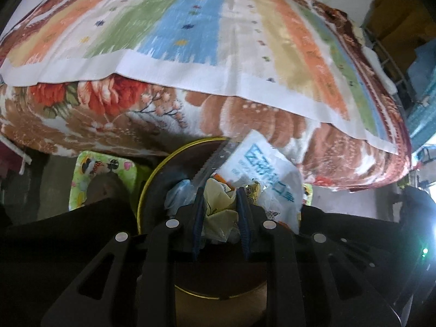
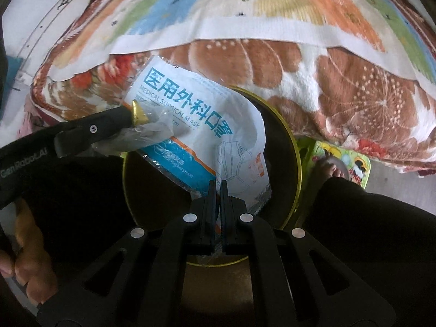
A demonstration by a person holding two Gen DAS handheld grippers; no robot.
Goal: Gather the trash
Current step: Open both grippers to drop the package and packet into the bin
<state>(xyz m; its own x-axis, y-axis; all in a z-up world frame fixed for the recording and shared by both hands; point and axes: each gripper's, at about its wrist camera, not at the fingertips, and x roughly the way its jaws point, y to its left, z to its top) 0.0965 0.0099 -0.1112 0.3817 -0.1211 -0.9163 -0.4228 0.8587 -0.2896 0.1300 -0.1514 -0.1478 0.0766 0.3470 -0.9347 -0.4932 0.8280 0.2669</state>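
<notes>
Nearby, floral blanket [image 2: 313, 62] beside bin [image 2: 295, 147], striped cloth [image 1: 190, 27] above

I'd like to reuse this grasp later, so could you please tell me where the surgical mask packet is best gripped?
Grip the surgical mask packet by its flat sealed bottom edge, coming from above, as the right gripper does now. The packet is thin and limp, so shut jaws pinch an edge securely while the rest hangs over the round bin.
</notes>
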